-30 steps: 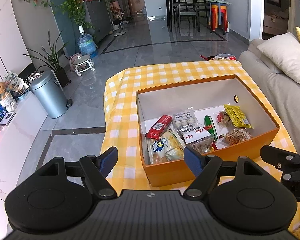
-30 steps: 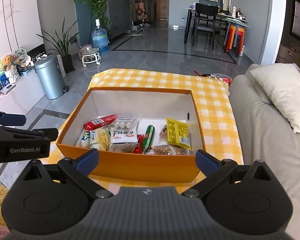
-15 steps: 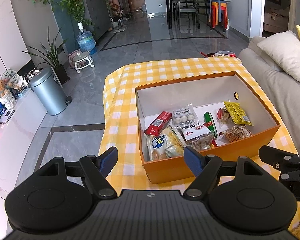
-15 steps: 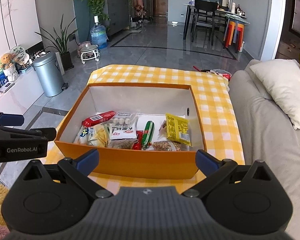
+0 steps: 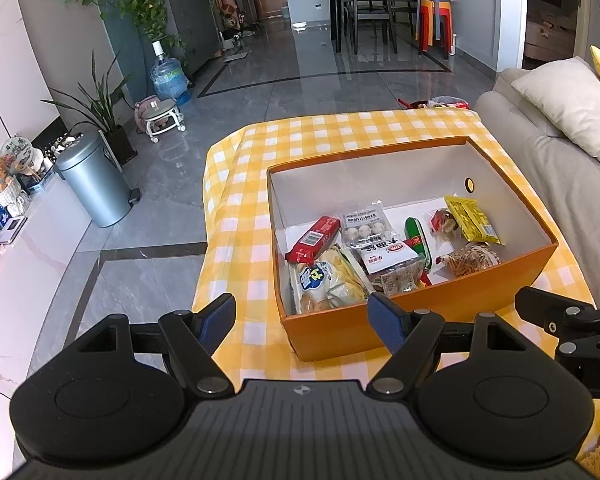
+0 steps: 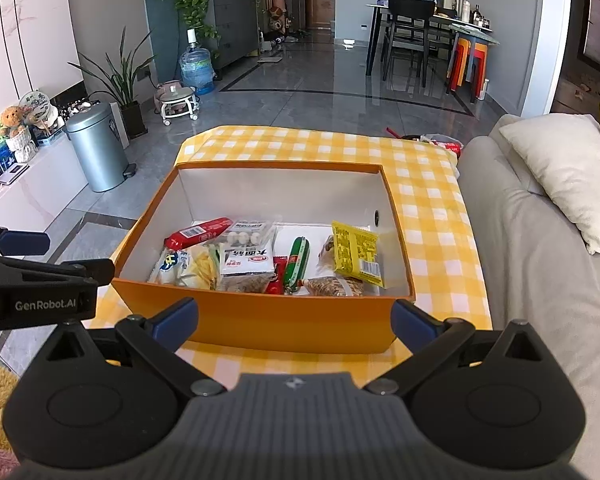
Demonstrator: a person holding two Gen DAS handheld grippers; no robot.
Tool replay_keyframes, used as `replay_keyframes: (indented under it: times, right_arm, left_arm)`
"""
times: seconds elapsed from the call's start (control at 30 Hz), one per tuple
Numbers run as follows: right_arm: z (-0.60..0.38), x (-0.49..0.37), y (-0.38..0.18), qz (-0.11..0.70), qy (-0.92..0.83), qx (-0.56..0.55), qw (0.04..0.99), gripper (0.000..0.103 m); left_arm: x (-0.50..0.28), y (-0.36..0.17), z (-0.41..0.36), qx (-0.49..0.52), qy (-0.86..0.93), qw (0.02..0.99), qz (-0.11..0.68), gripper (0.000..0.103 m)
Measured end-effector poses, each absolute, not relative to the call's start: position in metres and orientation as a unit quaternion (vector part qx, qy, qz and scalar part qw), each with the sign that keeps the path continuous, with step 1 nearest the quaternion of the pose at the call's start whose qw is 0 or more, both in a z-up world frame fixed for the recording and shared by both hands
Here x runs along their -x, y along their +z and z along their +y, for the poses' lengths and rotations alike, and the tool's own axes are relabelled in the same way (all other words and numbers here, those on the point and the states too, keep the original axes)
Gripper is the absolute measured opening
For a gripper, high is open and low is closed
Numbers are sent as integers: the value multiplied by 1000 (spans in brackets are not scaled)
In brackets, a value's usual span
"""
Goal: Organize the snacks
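An orange box (image 5: 420, 312) (image 6: 260, 320) stands on a yellow checked tablecloth (image 5: 236, 216) (image 6: 428, 208). Several snacks lie inside it: a red pack (image 5: 314, 238) (image 6: 200, 232), a green sausage (image 5: 418, 236) (image 6: 297, 260), a yellow packet (image 5: 472, 220) (image 6: 356, 252) and a white bag (image 5: 384, 254) (image 6: 246, 260). My left gripper (image 5: 302, 322) is open and empty, before the box's near left corner. My right gripper (image 6: 294, 322) is open and empty, in front of the box's near wall. Each gripper shows at the edge of the other's view.
A grey sofa (image 6: 540, 264) with a pale cushion (image 6: 568, 168) runs along the table's right side. A metal bin (image 5: 94, 184) (image 6: 98, 148) stands on the floor to the left, with plants and a water bottle (image 6: 196, 66) beyond. A dining table (image 5: 384, 4) with chairs is far back.
Both grippers have drawn back and risen a little, so the box looks smaller and farther. Both stay open and empty. The snacks have not moved.
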State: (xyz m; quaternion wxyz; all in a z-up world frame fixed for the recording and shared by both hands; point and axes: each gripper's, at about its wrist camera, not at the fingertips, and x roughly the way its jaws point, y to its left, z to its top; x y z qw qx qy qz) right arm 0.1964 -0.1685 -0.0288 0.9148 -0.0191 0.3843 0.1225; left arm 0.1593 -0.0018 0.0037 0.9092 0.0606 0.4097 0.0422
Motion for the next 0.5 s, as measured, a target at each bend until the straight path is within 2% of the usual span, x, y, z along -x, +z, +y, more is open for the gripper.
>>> replay_keyframes:
  times: [0.5]
  right_arm:
    - [-169, -196, -30, 385, 119, 18, 915, 99]
  left_arm:
    - [-158, 3, -1, -57, 43, 907, 415, 88]
